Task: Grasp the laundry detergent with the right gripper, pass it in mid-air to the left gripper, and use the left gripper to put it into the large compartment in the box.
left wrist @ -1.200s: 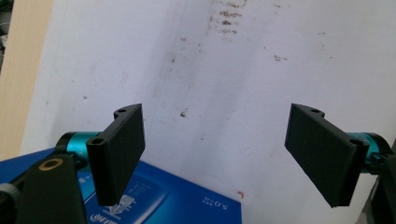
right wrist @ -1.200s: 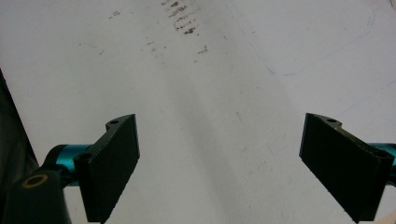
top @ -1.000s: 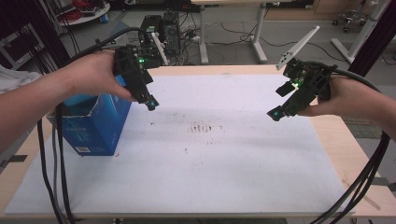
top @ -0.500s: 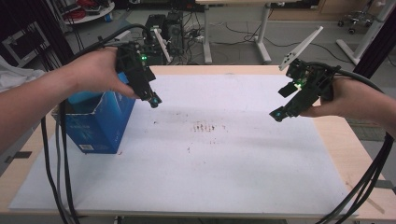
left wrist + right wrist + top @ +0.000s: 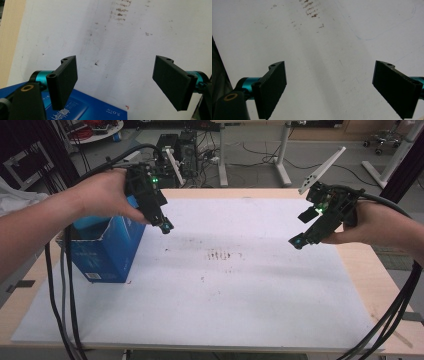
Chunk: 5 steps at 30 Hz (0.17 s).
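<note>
Fingers [image 5: 63,83] of left gripper [image 5: 117,82], right gripper [image 5: 337,87] wide apart, holding nothing.

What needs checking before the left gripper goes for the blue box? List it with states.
1. Left gripper open, nothing between the jaws: ok.
2. Right gripper open and empty: ok.
3. Blue box upright on the white sheet, top flaps open: ok.
4. Left gripper beside the box, not touching it: ok.
5. Right gripper apart from the box, over the sheet: ok.
6. Box contents: cannot tell.
</note>
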Tool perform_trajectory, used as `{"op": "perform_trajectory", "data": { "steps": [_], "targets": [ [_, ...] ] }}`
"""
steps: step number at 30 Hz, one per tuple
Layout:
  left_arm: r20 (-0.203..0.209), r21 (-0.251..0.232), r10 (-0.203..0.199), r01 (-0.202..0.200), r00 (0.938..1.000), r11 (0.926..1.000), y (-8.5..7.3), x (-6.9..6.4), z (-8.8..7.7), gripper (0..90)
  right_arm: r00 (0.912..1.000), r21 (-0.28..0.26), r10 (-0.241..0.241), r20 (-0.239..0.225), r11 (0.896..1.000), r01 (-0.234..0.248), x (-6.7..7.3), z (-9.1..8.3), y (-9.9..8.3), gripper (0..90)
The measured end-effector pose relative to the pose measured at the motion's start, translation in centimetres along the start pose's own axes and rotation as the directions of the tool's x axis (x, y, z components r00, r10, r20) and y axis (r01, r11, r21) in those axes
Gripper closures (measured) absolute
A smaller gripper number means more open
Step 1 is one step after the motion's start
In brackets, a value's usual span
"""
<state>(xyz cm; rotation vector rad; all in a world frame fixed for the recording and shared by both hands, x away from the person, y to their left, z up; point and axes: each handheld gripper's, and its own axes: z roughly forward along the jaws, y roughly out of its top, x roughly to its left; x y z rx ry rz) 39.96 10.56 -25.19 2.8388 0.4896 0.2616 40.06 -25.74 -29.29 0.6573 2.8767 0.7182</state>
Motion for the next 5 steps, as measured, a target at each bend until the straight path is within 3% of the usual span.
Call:
{"op": "perform_trajectory", "data": {
  "steps": [5],
  "targets": [
    [-0.002, 0.003, -0.002, 0.002, 1.0, 1.0, -0.14, 0.04, -0.14, 20.3, 1.0, -0.002, -0.001, -0.001, 1.0, 0.001, -0.09, -0.01, -0.05, 11.7]
  ]
}}
